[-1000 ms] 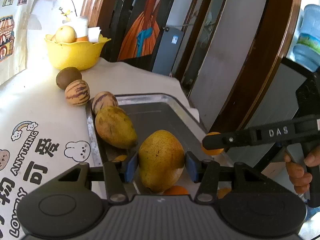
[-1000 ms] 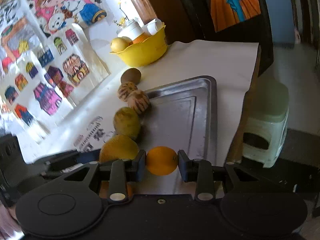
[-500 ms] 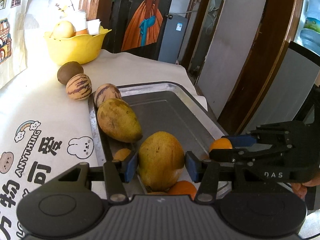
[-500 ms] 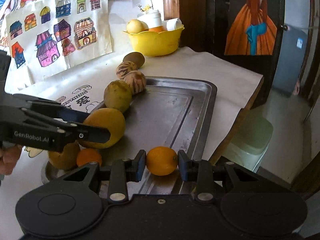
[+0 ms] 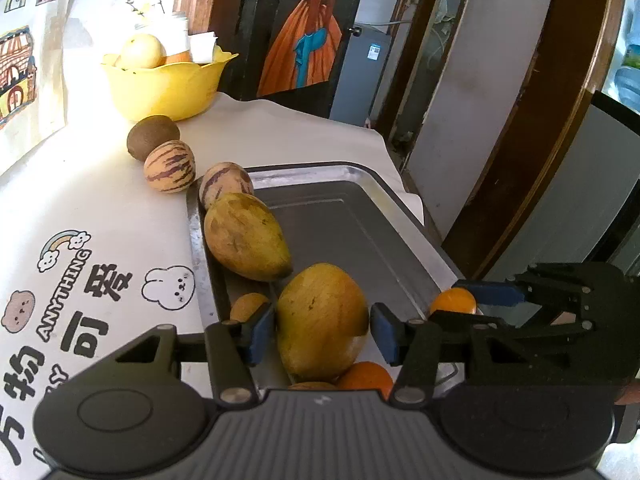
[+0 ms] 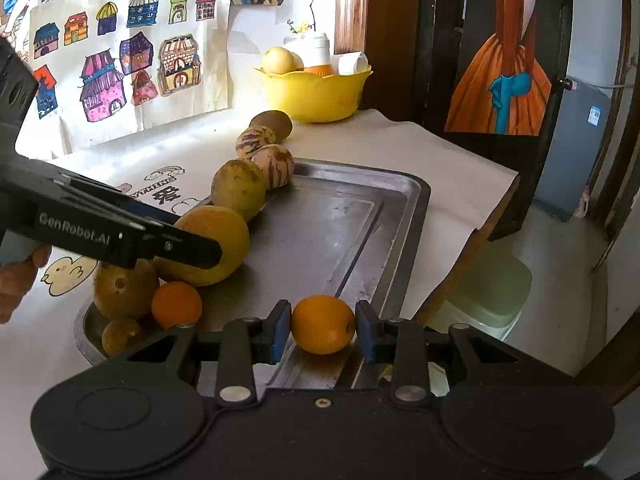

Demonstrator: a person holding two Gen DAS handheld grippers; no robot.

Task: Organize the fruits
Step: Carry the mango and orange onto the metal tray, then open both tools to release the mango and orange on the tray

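Left wrist view shows the left hand-held gripper (image 5: 322,334) with its jaws opening around a mango (image 5: 322,322) that rests on the metal tray (image 5: 352,216), a gap showing at each pad. Just ahead lies a second mango (image 5: 246,236); beneath the near one sit oranges. The risk I see: the freed mango, leaning on round fruit, may roll sideways and knock the row. The right hand-held gripper (image 6: 322,326) pinches an orange (image 6: 323,324) over the tray's near rim, and its tips sit just beside the left pads, so I judge a collision possible if either swings inward.
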